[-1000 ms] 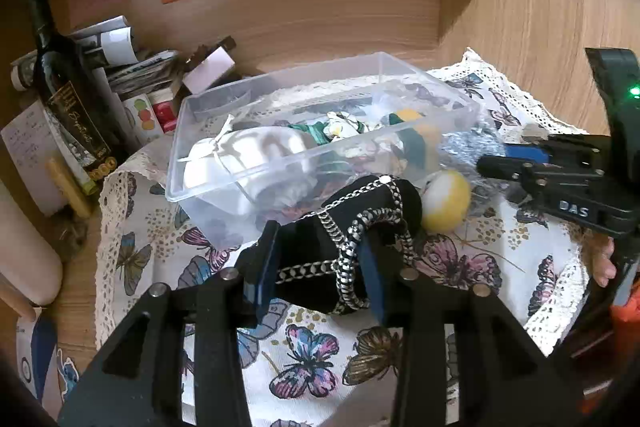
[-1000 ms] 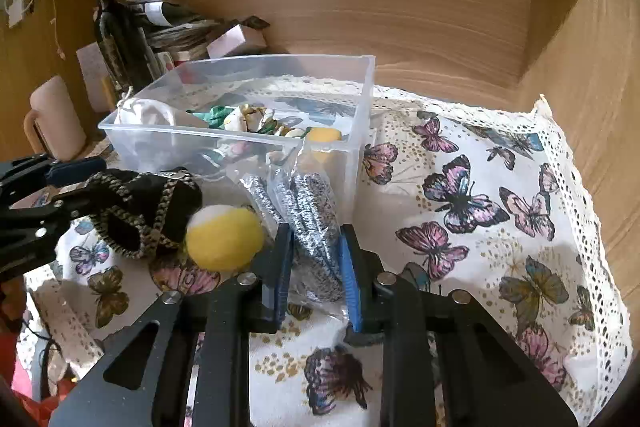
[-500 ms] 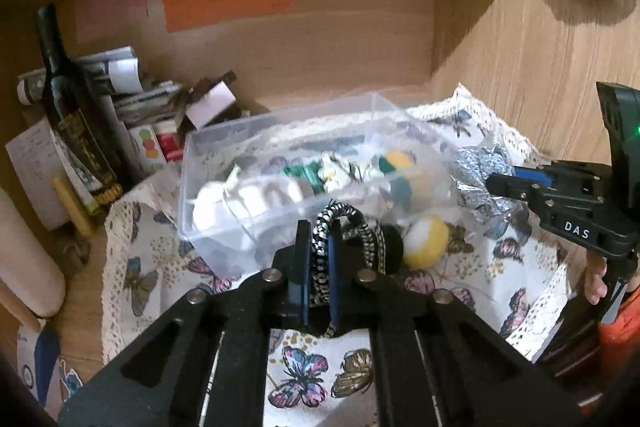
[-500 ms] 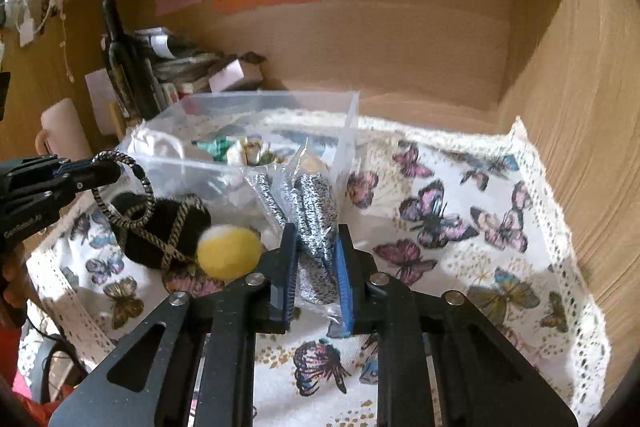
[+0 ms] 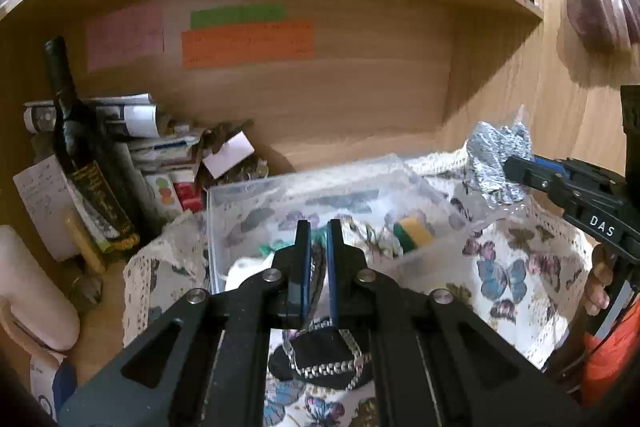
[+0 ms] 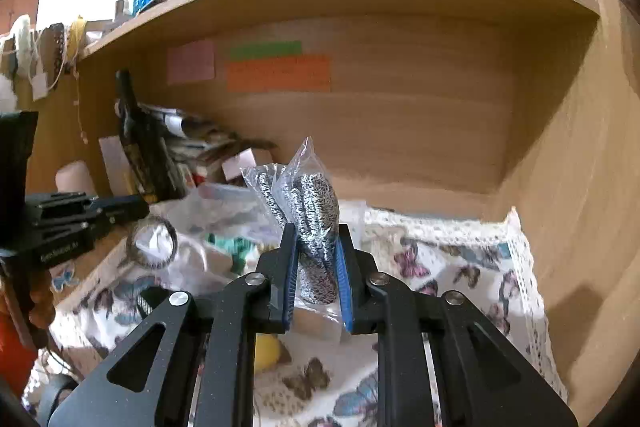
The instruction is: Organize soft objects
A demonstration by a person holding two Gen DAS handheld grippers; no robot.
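Observation:
My left gripper (image 5: pixel 318 247) is shut on the braided cord of a black pouch (image 5: pixel 320 355), which hangs below the fingers above the cloth. My right gripper (image 6: pixel 316 247) is shut on a clear bag of black-and-white knit fabric (image 6: pixel 314 215), lifted in the air; it also shows in the left wrist view (image 5: pixel 496 163). A clear plastic box (image 5: pixel 256 195) of soft items sits on the butterfly cloth (image 5: pixel 520 267) beyond the left gripper. A yellow ball (image 6: pixel 266 353) lies on the cloth under the right gripper.
A dark wine bottle (image 5: pixel 84 163), papers and small boxes (image 5: pixel 168 147) crowd the back left of the shelf. Wooden back and side walls (image 6: pixel 560 187) enclose the space. A pale roll (image 5: pixel 28 287) stands at far left.
Both grippers have risen. The left lifted the black pouch by its cord off the cloth. The right lifted the knit bag up from beside the box.

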